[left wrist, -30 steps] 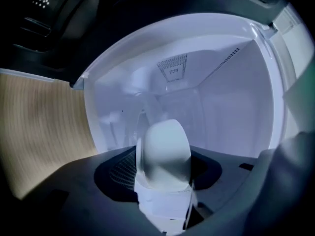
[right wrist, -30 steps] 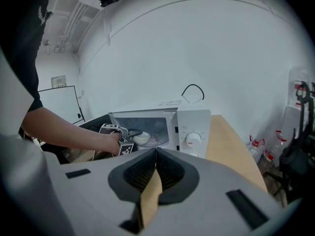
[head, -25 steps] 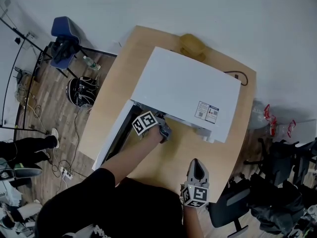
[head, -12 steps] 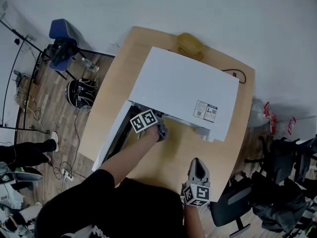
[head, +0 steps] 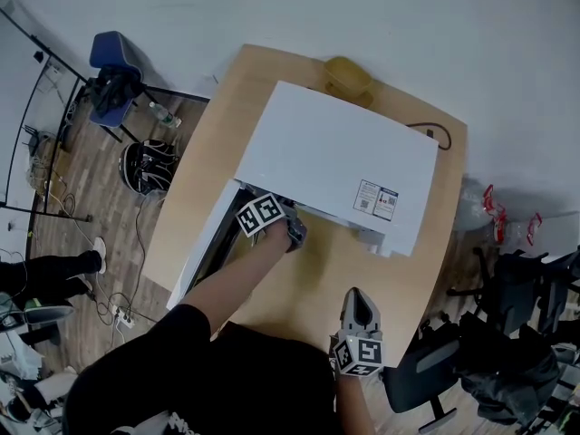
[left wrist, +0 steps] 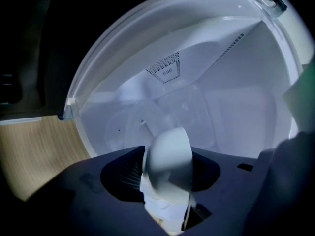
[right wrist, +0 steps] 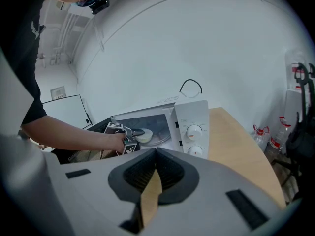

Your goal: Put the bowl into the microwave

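A white microwave (head: 340, 166) stands on the wooden table (head: 331, 275) with its door (head: 204, 252) swung open to the left. My left gripper (head: 294, 234) reaches into the opening, and its jaws are closing with the white bowl (left wrist: 170, 161) between them, gripped by its rim and tilted on edge. The glass turntable (left wrist: 147, 127) lies just beyond the bowl. From the right gripper view, the bowl (right wrist: 143, 135) hangs at the cavity mouth in the left gripper (right wrist: 129, 134). My right gripper (head: 359, 304) hovers near the table's front edge, shut and holding nothing.
A yellow object (head: 349, 78) sits behind the microwave, and a black cable (head: 435, 136) loops at its back right. An office chair (head: 426, 383) stands at the table's right front. Plastic bottles (right wrist: 295, 107) stand right of the table.
My left gripper has shifted slightly up and left, deeper toward the microwave opening, with the bowl. The right gripper has stayed put.
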### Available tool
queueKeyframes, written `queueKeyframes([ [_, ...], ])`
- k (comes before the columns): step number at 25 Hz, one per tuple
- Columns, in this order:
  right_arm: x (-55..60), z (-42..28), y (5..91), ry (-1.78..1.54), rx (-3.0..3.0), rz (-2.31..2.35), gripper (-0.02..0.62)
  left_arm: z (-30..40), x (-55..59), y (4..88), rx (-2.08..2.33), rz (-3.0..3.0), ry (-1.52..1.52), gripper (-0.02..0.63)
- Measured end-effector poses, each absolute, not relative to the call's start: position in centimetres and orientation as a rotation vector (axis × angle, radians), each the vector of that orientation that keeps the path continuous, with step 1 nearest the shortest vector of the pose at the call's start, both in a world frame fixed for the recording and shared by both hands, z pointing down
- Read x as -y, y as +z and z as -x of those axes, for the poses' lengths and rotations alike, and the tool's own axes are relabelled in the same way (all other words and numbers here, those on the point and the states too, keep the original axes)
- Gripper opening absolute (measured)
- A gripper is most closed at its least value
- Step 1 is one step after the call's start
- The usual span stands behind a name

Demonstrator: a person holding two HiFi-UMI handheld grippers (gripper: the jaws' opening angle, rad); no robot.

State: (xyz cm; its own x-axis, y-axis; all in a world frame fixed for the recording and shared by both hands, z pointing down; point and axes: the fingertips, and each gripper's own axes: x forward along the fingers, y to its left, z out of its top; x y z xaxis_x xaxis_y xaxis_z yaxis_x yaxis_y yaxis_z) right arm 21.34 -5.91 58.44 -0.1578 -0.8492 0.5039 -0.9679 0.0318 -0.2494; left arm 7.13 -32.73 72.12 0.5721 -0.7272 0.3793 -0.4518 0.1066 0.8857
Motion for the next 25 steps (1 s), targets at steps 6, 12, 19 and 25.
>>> queueKeyframes([
  [6,5.9,-22.0,58.7,0.771,2.076,-1.87,0.06,-7.6,33.4,72.1,1.125,-1.565,-0.199,0.202],
  [12,5.8,-23.0,58.7,0.852,2.077,-1.916,0.06,-6.1,33.5,72.5,1.296,-1.695,0.008,0.223],
  [19,5.2,-22.5,59.2,0.87,2.083,-1.894,0.06,-6.7,34.1,71.5,1.255,-1.79,-0.046,0.278],
  [25,4.9,-22.1,59.3,0.853,2.086,-1.881,0.06,-6.0,34.1,71.3,1.251,-1.792,-0.103,0.291],
])
